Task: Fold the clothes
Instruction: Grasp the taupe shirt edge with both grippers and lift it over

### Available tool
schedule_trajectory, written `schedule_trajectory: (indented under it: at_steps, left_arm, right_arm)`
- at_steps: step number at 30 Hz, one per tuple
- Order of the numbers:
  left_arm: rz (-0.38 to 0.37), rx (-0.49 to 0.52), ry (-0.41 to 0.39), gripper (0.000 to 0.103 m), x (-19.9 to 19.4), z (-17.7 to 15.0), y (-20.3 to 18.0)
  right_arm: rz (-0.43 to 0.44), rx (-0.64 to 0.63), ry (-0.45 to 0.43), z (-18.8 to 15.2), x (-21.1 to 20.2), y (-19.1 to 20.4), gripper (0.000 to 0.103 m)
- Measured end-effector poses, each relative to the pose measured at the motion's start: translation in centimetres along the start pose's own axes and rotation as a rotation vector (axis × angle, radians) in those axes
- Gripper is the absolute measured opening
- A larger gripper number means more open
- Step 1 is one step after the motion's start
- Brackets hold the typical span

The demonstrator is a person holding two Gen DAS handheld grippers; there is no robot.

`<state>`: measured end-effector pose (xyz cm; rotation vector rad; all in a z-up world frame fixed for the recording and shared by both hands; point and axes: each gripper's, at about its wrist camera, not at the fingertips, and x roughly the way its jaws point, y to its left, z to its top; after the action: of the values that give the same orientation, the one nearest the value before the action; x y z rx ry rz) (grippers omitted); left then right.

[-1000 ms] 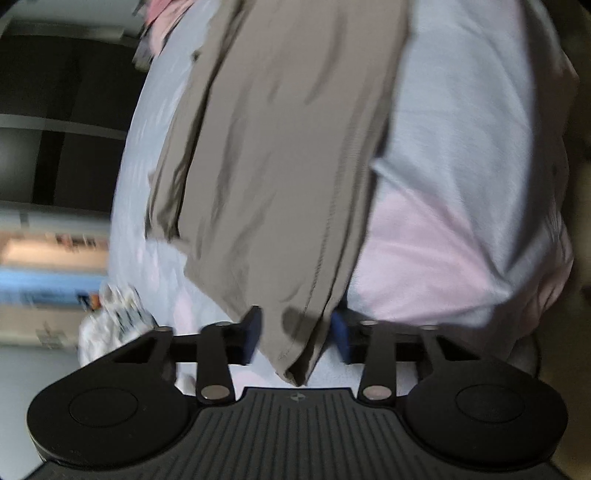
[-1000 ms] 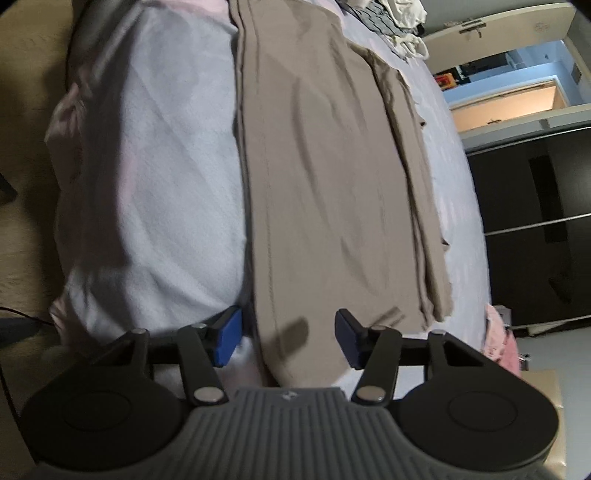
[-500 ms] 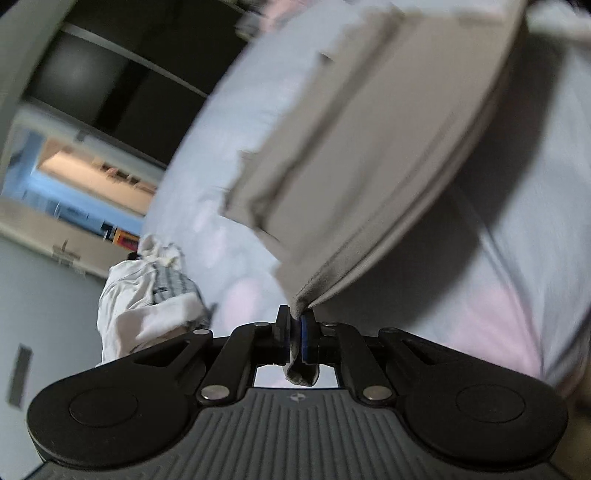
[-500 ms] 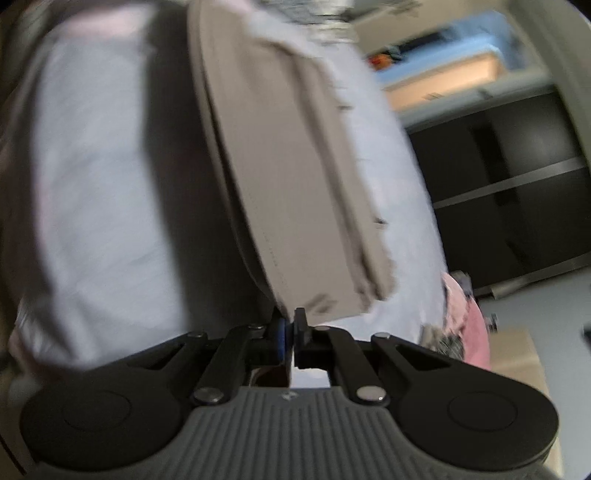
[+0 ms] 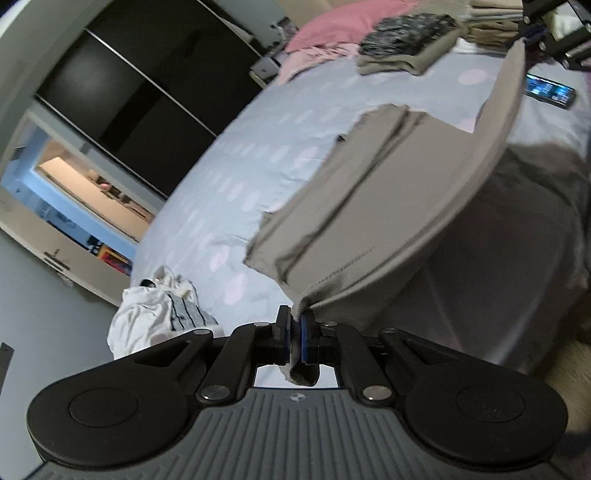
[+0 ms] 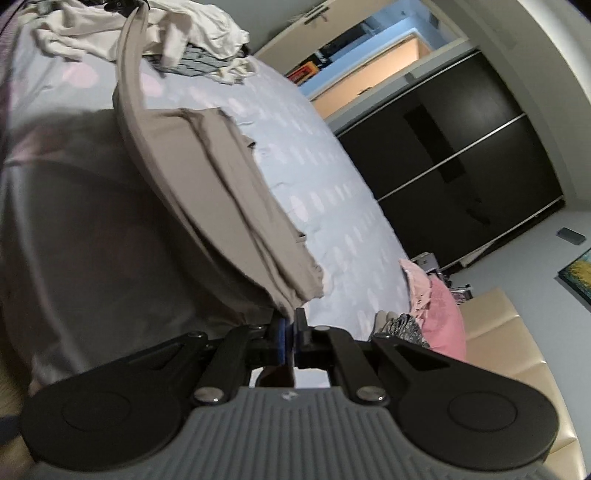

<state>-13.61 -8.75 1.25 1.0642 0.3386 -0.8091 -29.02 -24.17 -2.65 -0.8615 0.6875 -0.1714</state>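
Left gripper [image 5: 294, 334] is pinched tight on one corner of the tan garment [image 5: 373, 210], blue pads nearly meeting w/ a bit of cloth bunched between them at bottom centre of the frame. Right gripper [image 6: 289, 336] is likewise clamped narrow on another corner of the same garment [image 6: 221, 206], cloth edge caught between its pads. The garment is lifted off the bed [image 5: 258, 147] along its near edge, strung between the two grippers; in the left view that edge runs from the pads at bottom centre up to the upper right, where the right gripper shows. Its far part, folded in long strips, hangs toward the pale blue sheet w/ pink spots. Long axis runs gripper to gripper, along the bed's near side. On the bed: a white heap of clothes [image 5: 159, 314] at lower left, a folded stack [image 5: 410, 40] and pink pillow [image 5: 332, 26] at top, a phone [image 5: 550, 90] at upper right. Dark sliding wardrobe [image 6: 461, 155] and a lit doorway [image 6: 373, 62] lie beyond the bed.
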Motion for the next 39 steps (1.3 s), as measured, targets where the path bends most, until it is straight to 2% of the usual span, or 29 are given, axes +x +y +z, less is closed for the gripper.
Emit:
schedule_trajectory:
  at_steps: [4, 10, 14, 19, 25, 29, 39]
  left_arm:
    - [-0.035, 0.020, 0.016, 0.003, -1.4, -0.6, -0.1]
    - [-0.057, 0.019, 0.015, 0.003, -1.8, -0.3, 0.7]
    - [-0.060, 0.015, 0.004, 0.003, -0.6, 0.8, 2.1]
    - [-0.040, 0.016, -0.002, 0.003, 2.7, 3.4, 4.9]
    - [-0.012, 0.084, 0.011, 0.003, 9.4, 6.5, 8.0]
    - [-0.008, 0.107, 0.041, 0.003, 15.0, 8.1, 9.8]
    - [-0.093, 0.070, 0.181, 0.003, 28.9, 10.0, 11.8]
  right_arm:
    - [0.049, 0.008, 0.010, -0.7, -1.7, 0.1, 0.004]
    - [0.062, 0.031, -0.002, -0.5, -2.5, -0.9, 0.004]
    - [0.073, 0.059, -0.011, 0.2, -1.3, -2.4, 0.004]
    - [0.056, 0.112, -0.022, 1.4, 1.9, -5.2, 0.004]
    - [0.077, 0.162, -0.026, 3.5, 8.6, -9.1, 0.004]
    - [0.123, 0.151, -0.002, 4.8, 14.3, -10.7, 0.004]
    - [0.230, 0.206, 0.101, 7.1, 29.2, -12.7, 0.004]
